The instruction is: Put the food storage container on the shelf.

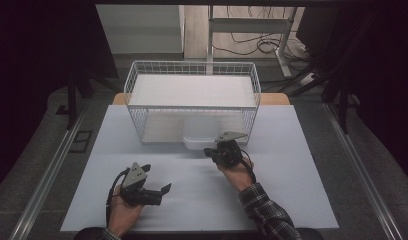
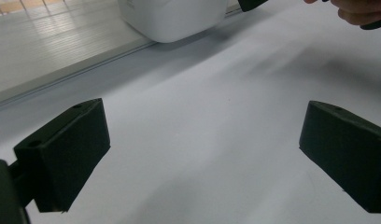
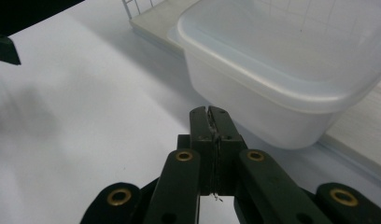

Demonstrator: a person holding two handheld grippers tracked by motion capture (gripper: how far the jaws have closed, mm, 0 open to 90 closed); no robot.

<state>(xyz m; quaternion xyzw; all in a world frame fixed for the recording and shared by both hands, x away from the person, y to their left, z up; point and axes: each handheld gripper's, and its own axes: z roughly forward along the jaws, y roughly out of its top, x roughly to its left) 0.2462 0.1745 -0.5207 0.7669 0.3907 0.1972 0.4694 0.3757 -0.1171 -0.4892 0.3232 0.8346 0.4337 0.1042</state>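
A translucent white plastic container (image 1: 201, 141) sticks out from the lower level of a white wire rack (image 1: 192, 75) at the back of the table. My right gripper (image 1: 209, 151) is shut with nothing in it, its tip just in front of the container's near wall. In the right gripper view the closed jaws (image 3: 210, 113) point at the container (image 3: 282, 70), a short gap away. My left gripper (image 1: 158, 178) rests low at the front left, open and empty. In the left gripper view its pads (image 2: 67, 154) stand wide apart over bare table, with the container (image 2: 172, 18) far ahead.
The rack has a white upper shelf (image 1: 192, 90) and a pale lower board (image 3: 156, 18) under the container. A white tabletop (image 1: 192, 200) lies under both hands. The right hand (image 2: 361, 11) shows at the upper right of the left gripper view. Floor and cables lie beyond the table.
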